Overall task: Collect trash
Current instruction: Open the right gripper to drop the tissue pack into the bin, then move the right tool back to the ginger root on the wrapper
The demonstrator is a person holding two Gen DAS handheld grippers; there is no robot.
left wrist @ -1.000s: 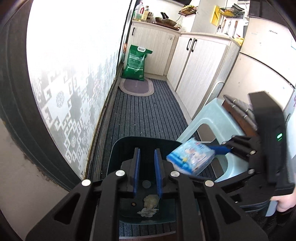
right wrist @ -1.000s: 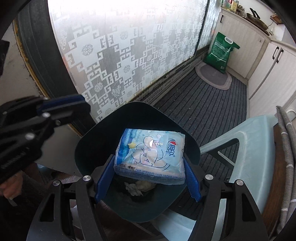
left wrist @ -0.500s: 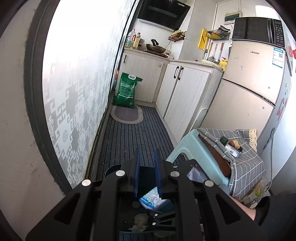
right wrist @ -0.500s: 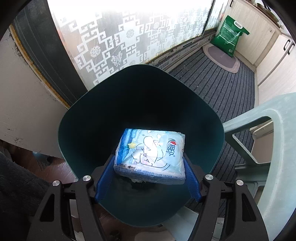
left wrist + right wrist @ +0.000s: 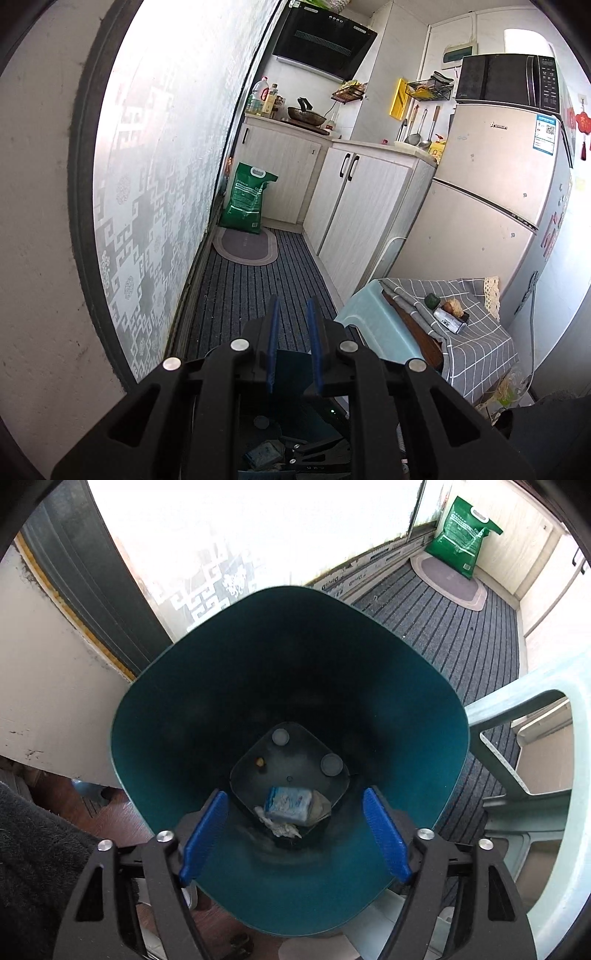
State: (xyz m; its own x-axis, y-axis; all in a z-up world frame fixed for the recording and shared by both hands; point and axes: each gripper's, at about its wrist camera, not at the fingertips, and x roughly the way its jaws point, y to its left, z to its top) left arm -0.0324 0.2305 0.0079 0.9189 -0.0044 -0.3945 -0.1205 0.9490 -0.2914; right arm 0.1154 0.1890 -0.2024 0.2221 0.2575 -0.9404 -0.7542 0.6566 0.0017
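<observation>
Dropped since a second ago, the tissue pack (image 5: 288, 805) lies on the teal bin's (image 5: 155, 716) floor; right hand-held gripper (image 5: 295, 834) gapes empty, left hand-held gripper (image 5: 293, 343) nearly together. Withdraw straight upward, clearing the rim.

Daylight floods a frosted glass door with a white fret pattern (image 5: 147, 192). Grey striped carpet (image 5: 255, 295) runs to pale wood-grain cabinets (image 5: 362, 206); a cream two-door fridge (image 5: 491, 199) stands beside them.

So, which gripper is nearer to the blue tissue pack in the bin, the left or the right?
Right. The right gripper hangs open inside the bin's mouth, directly above the tissue pack on the bottom. The left gripper is shut, above the rim, pointing across the kitchen.
</observation>
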